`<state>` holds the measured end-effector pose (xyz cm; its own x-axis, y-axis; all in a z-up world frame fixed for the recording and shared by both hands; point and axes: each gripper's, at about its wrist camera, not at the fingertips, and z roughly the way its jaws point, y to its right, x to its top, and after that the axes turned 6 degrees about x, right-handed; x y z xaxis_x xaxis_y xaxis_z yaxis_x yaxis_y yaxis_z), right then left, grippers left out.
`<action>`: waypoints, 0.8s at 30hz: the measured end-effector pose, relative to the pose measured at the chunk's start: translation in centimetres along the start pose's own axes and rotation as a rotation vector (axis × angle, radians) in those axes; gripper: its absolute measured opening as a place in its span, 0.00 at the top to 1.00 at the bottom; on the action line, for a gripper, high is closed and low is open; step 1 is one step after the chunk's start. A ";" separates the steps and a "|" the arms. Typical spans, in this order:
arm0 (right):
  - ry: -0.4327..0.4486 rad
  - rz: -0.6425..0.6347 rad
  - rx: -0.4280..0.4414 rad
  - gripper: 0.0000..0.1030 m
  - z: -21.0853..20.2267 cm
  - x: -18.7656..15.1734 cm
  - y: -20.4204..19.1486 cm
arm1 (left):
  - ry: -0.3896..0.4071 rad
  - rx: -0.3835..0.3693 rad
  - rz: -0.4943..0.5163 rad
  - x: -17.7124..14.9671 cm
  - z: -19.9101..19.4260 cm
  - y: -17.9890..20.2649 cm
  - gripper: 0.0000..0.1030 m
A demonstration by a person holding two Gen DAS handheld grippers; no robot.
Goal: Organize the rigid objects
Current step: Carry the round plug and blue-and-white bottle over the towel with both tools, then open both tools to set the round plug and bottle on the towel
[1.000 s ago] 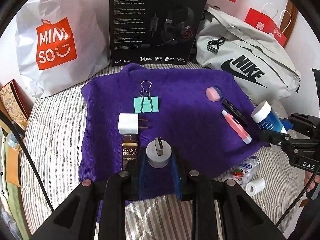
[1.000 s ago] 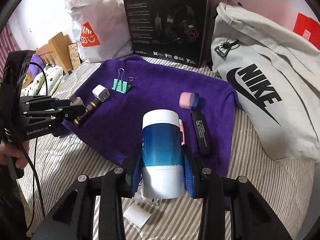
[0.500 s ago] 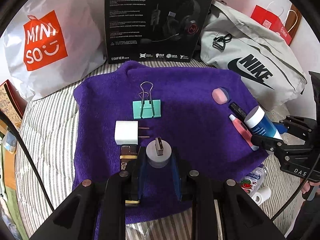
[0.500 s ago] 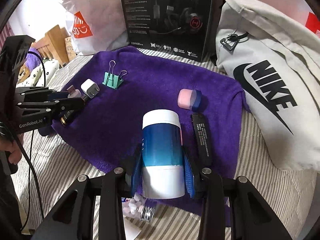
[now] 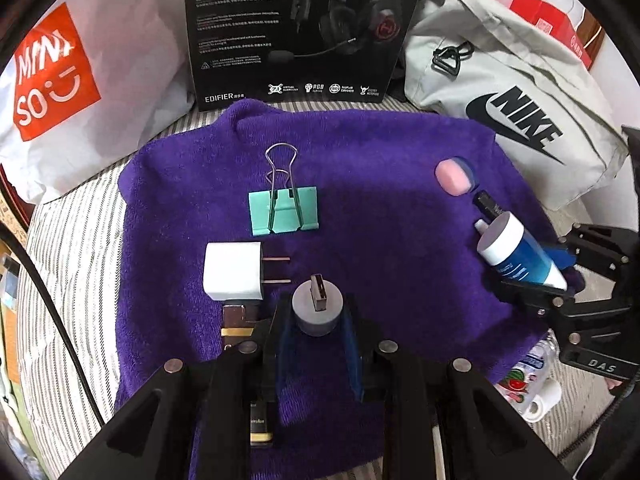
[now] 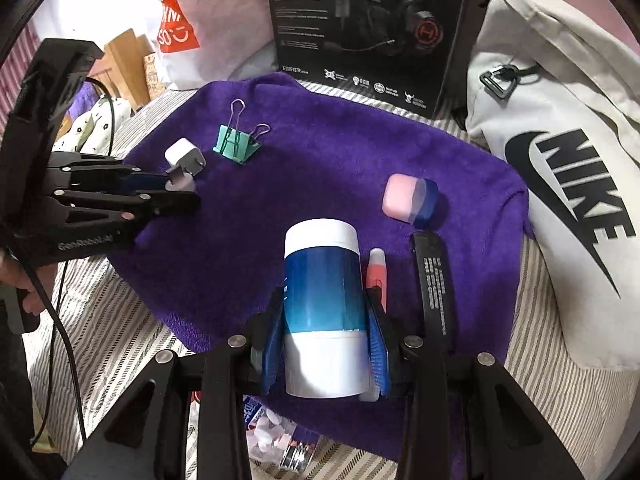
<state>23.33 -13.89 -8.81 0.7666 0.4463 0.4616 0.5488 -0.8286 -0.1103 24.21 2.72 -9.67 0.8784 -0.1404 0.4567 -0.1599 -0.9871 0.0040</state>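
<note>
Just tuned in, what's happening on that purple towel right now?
A person holds a gripper in each hand over the purple towel. The left gripper has its jaws shut on a grey USB adapter, beside the white charger. The right gripper clamps a blue-and-white bottle next to the pink pen.

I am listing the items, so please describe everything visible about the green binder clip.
The binder clip has a mint-green body, apparently painted metal, and two silver wire handles. It lies on the purple towel, beyond the white charger. Nothing else touches it; both grippers are apart from it.
</note>
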 end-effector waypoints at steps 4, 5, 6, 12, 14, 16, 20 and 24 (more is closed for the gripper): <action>0.002 -0.006 0.017 0.64 0.0 0.2 0.0 | 0.001 0.003 0.014 0.2 0.4 0.2 0.78; 0.005 -0.010 0.016 0.64 0.0 0.3 -0.2 | 0.000 0.002 0.015 0.2 0.5 0.2 0.78; 0.006 -0.016 0.017 0.64 0.0 0.3 -0.4 | 0.002 -0.001 0.013 0.3 0.5 0.1 0.78; -0.028 -0.034 0.031 0.64 1.1 0.4 -0.8 | 0.004 -0.012 0.015 0.5 0.6 -0.1 0.78; -0.041 -0.028 0.030 0.64 1.5 0.3 -0.6 | 0.004 -0.012 0.014 0.5 0.6 -0.1 0.78; -0.050 -0.014 0.028 0.64 2.1 0.2 -0.2 | 0.005 -0.012 0.015 0.5 0.5 -0.1 0.78; -0.033 -0.008 0.031 0.64 2.2 0.4 -0.1 | 0.012 -0.014 0.017 0.4 0.6 -0.2 0.78; -0.028 -0.063 0.005 0.64 2.3 0.1 -0.7 | 0.018 -0.010 0.023 0.2 0.5 -0.1 0.78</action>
<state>23.82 -12.43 -10.73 0.7393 0.5069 0.4434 0.5980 -0.7968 -0.0862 24.64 2.71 -9.99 0.8662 -0.1612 0.4729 -0.1839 -0.9829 0.0020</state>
